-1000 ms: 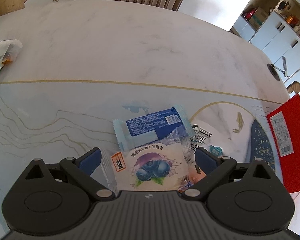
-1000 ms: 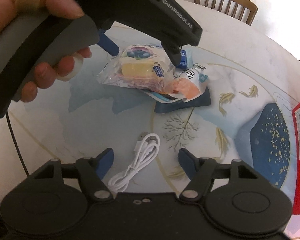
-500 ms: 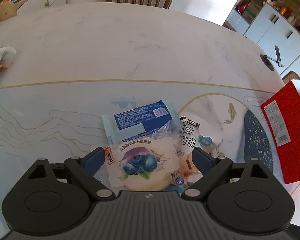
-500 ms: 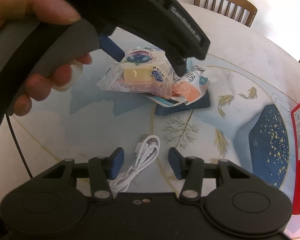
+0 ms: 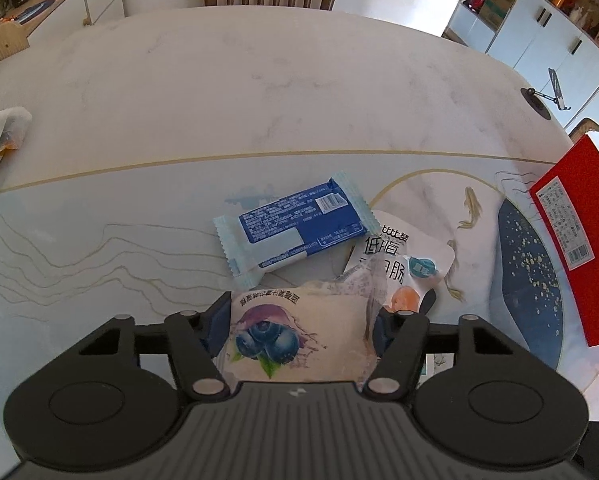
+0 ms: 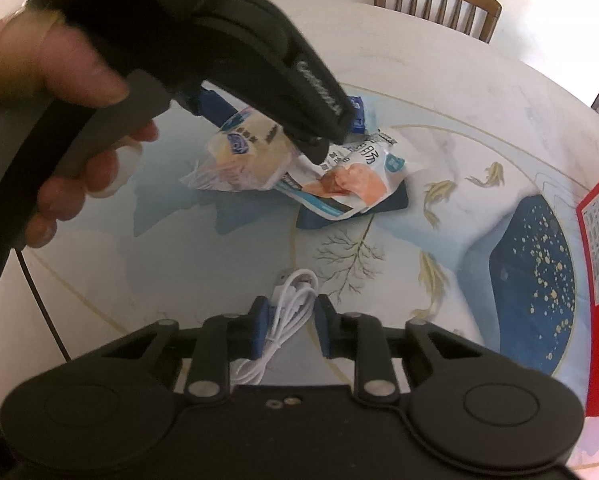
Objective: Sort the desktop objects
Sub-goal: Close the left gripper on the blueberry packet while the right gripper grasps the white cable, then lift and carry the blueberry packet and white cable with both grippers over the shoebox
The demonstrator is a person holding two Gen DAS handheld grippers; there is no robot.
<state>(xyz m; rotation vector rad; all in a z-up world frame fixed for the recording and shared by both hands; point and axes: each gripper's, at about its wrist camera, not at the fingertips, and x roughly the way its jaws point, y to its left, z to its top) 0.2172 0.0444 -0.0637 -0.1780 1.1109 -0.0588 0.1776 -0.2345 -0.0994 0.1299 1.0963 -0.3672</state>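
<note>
- Left gripper [image 5: 297, 320] is clamped on the blueberry cake packet [image 5: 295, 334], blue pads pressing both sides of the wrapper, low over the bench [image 5: 299, 92].
- From the right wrist view that packet [image 6: 251, 152] sits at 11 o'clock, pinched and seemingly just clear of the snack pile.
- Right gripper [image 6: 287, 330] has its fingers narrowed around the white USB cable [image 6: 289, 300]; whether they already pinch it, I cannot tell.
- Left on the bench: the blue wafer packet [image 5: 295, 226] at 12 o'clock from the left gripper, and the sausage pouch [image 5: 403, 268] at 1 o'clock, lying on a dark blue flat item [image 6: 395, 202].
- A red box [image 5: 571, 240] waits at 3 o'clock.
- My read: sorting is at an early stage, with two items in hand or nearly so, nothing visibly placed, and the pile unsorted.
</note>
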